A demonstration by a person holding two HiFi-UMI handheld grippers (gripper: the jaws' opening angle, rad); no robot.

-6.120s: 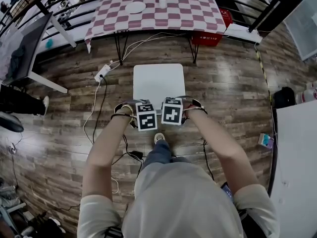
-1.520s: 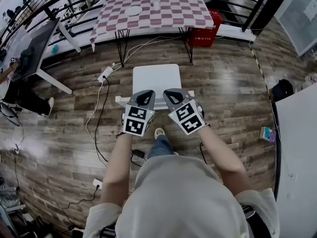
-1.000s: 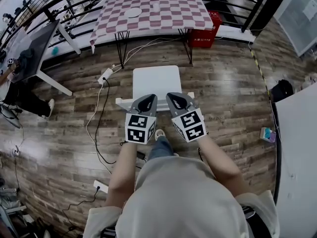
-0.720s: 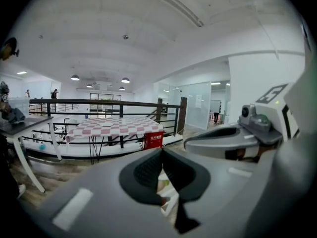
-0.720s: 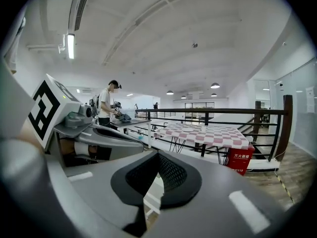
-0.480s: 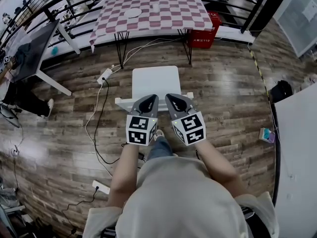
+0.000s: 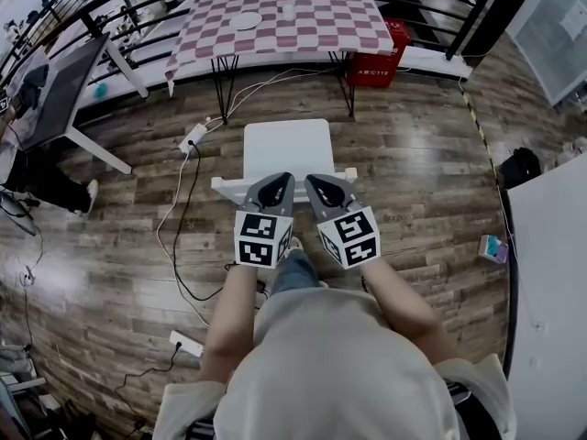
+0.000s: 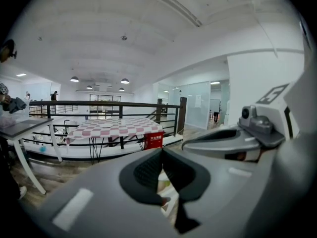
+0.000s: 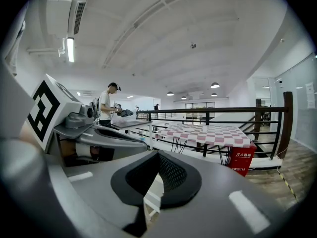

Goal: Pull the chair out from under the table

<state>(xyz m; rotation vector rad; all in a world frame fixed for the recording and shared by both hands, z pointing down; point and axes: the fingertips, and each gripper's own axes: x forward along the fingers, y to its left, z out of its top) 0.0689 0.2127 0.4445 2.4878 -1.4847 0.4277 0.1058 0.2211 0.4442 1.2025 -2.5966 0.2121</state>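
Bright, even overhead glow from ceiling lamps point(image 9: 215, 85), fisheye-bent edges, my close-up fingers point(image 8: 148, 170) softly blurred.

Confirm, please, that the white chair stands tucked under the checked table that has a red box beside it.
Not quite: the head view shows the chair standing clear of the table, out on the floor. The red box is beside the table.

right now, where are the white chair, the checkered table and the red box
white chair point(image 7: 287, 149), head view, middle of the seat
checkered table point(image 7: 330, 21), head view, bare patch of the cloth top
red box point(image 7: 371, 70), head view, its front face
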